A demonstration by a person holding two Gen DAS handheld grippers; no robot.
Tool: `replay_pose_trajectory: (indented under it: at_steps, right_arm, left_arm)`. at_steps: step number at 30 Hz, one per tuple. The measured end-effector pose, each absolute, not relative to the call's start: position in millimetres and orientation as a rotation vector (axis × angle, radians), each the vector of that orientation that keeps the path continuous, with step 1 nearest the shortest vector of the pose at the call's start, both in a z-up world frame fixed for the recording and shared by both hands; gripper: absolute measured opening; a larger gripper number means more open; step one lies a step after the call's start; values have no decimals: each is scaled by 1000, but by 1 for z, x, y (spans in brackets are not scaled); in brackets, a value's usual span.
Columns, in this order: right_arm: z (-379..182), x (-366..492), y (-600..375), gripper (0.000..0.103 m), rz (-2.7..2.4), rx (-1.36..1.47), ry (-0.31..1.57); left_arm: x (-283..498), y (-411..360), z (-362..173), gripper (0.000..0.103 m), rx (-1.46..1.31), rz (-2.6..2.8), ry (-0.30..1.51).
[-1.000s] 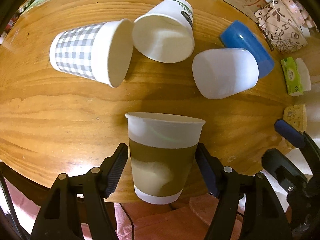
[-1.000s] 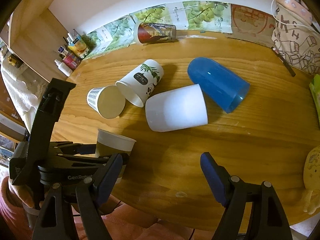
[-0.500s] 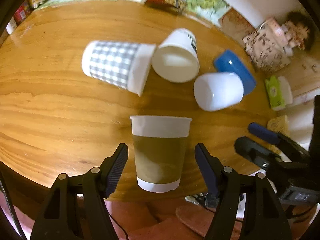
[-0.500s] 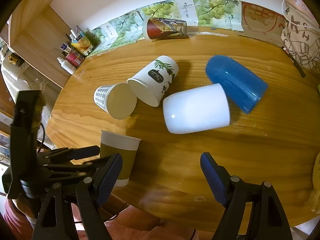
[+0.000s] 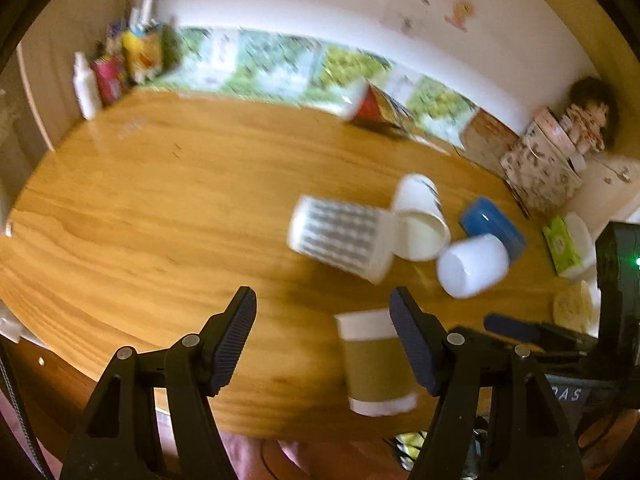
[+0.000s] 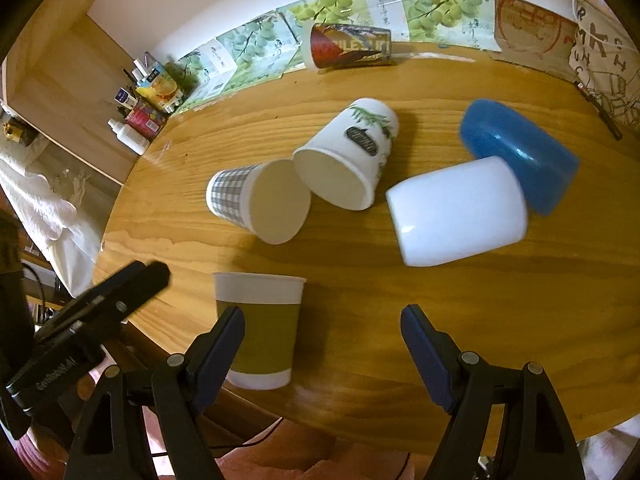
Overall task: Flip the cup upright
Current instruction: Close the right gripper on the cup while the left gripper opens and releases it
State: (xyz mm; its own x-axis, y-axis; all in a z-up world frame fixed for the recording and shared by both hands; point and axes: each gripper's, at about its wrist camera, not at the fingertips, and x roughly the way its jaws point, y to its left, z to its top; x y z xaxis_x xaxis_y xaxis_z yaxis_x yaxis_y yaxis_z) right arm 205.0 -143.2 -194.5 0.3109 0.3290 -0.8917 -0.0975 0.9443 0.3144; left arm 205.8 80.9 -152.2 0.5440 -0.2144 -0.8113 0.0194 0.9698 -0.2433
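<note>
A brown-banded paper cup [image 5: 376,364] [image 6: 260,328] stands upright near the table's front edge. My left gripper [image 5: 324,344] is open and empty, drawn back to the left of that cup, which sits behind its right finger. My right gripper [image 6: 320,352] is open and empty above the front edge, with the cup by its left finger. Lying on their sides farther back are a checked cup [image 6: 256,200] [image 5: 340,236], a leaf-print cup [image 6: 348,156] [image 5: 420,220], a white cup [image 6: 460,212] [image 5: 472,264] and a blue cup [image 6: 516,152] [image 5: 492,224].
A red printed cup [image 6: 348,46] lies on its side at the back of the wooden table [image 6: 440,300]. Bottles and boxes [image 6: 148,96] crowd the back left corner. A patterned bag [image 5: 540,172], a green tissue pack [image 5: 560,244] and a sponge [image 5: 572,308] sit on the right.
My left gripper has pulled back and swung left and upward, away from the upright brown cup that stood between its fingers. The right gripper has moved slightly closer to the cups.
</note>
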Motion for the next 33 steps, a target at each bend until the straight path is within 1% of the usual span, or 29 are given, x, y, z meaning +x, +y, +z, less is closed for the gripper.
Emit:
replay_pose_trajectory:
  at_steps: [7, 17, 33]
  right_arm:
    - [-205, 210, -114, 81, 263, 244, 1247]
    - [-222, 220, -82, 81, 171, 260, 1268]
    - [-248, 231, -67, 81, 64, 276, 1316]
  left_arm:
    - [209, 110, -147, 73, -163, -97, 910]
    - [218, 131, -151, 73, -67, -173, 913]
    - [232, 133, -166, 73, 48, -308, 956]
